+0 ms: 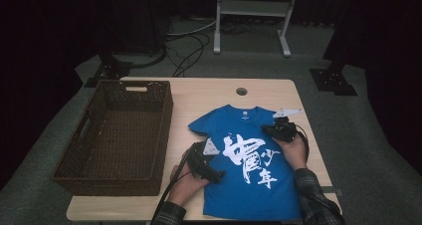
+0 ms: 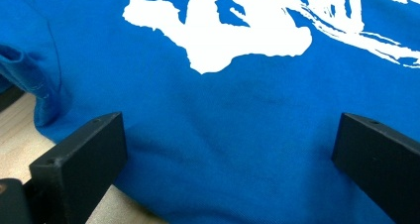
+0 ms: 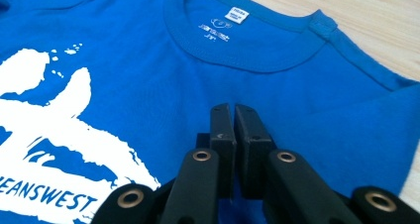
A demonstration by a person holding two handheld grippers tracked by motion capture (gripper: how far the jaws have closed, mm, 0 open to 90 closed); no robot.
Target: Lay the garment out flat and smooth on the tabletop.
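Right gripper [image 3: 233, 110]: jaws closed, faces nearly touching. They sit on the shoulder of the blue T-shirt [image 1: 249, 160], just below the collar [image 3: 257, 68]. Whether a pinch of cloth sits between the faces cannot be told; no fold rises between them.

Left gripper [image 2: 223, 149]: jaws wide open, nothing held. They straddle flat cloth at the shirt's left side, below the sleeve [image 2: 25, 70], with the white print [image 2: 237, 35] just ahead and bare wood at the near edge.

Key relation: the shirt lies face up and spread flat on the worktop [image 1: 199, 93], long axis running from the collar at the far side to the hem at the person's edge. Both grippers rest on its upper half, left one on the left edge near the sleeve, right one on the right shoulder. The left is nearer the basket; the right is nearer the collar.

Likely step is a fold or lift. That would need the left jaws to close on the edge first.

The brown wicker basket [image 1: 79, 135] stands at the left of the worktop, just beside the shirt and not touching it. Nothing is in it. One handle slot shows in the far wall, one in the left wall.
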